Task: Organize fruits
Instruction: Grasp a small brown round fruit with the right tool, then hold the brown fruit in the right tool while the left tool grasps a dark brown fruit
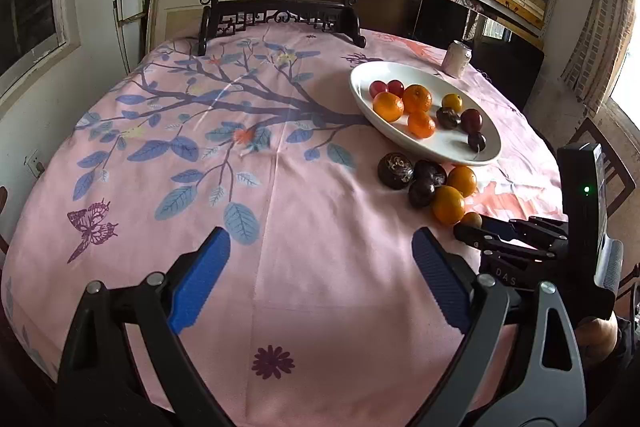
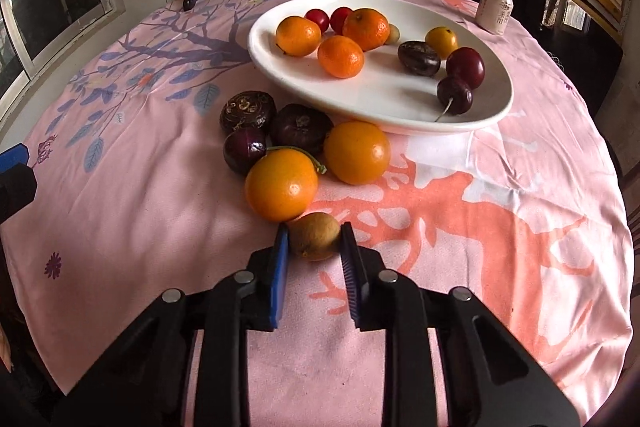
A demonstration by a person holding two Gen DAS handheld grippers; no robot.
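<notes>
"DAS" on right gripper

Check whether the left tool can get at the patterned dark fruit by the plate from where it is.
Probably yes. The left tool is open over bare cloth, and the patterned dark fruit sits on the near-left edge of the pile, nothing between. The right tool works further right.

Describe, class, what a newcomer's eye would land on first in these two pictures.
First comes the white plate on the pink tablecloth, holding oranges and dark red fruit, with more loose fruit huddled just before its near rim. In front of that, the right gripper is shut on a small brownish fruit. The left gripper hangs open over bare cloth.
</notes>
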